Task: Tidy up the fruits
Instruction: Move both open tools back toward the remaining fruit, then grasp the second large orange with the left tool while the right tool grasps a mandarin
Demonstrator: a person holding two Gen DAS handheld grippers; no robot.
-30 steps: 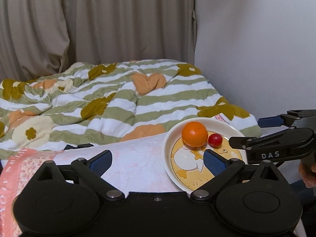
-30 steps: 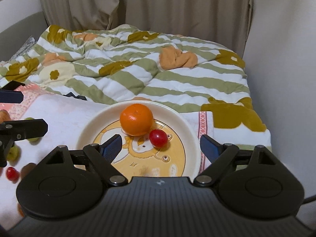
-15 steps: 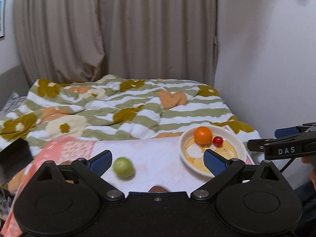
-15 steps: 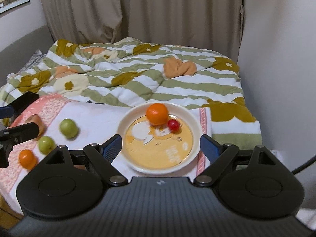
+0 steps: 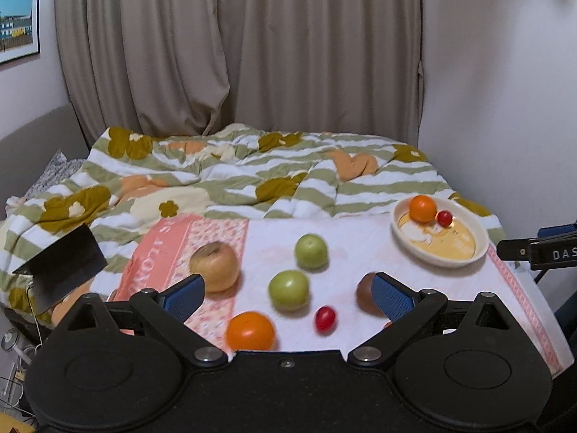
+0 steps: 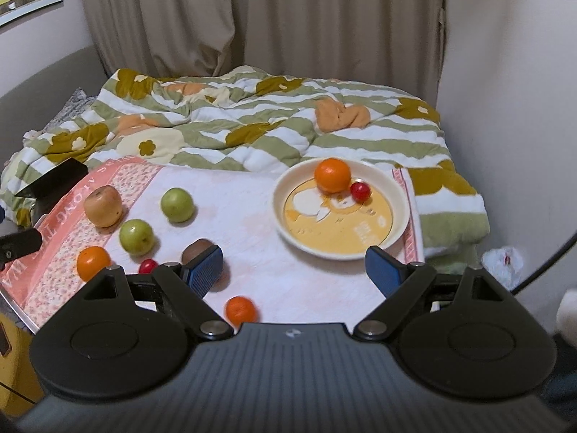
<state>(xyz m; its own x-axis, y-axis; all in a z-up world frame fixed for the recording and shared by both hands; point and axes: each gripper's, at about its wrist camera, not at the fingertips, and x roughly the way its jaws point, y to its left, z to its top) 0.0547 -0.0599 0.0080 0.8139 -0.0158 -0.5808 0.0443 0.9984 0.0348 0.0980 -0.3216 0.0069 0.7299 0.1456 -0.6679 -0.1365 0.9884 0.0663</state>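
A cream plate (image 5: 468,252) (image 6: 396,195) at the right of the cloth holds an orange (image 5: 422,208) (image 6: 332,175) and a cherry tomato (image 5: 444,218) (image 6: 360,191). Loose on the cloth lie a tan apple (image 5: 214,266) (image 6: 103,206), two green fruits (image 5: 311,251) (image 5: 288,289) (image 6: 176,204) (image 6: 136,236), an orange (image 5: 250,331) (image 6: 93,262), a cherry tomato (image 5: 325,319) (image 6: 148,265), a brown kiwi (image 5: 365,290) (image 6: 197,247) and a small mandarin (image 6: 240,310). My left gripper (image 5: 286,294) is open and empty above the loose fruit. My right gripper (image 6: 294,265) is open and empty, pulled back from the plate.
The pink and white cloth (image 5: 360,245) covers a table by a bed with a striped floral duvet (image 5: 252,173). A dark box (image 5: 61,267) sits at the table's left end. A wall stands close on the right. A white bag (image 6: 503,258) lies on the floor.
Both grippers have pulled back and up from the plate. The view widened from the plate alone to the whole cloth with the loose fruit. Both stayed open.
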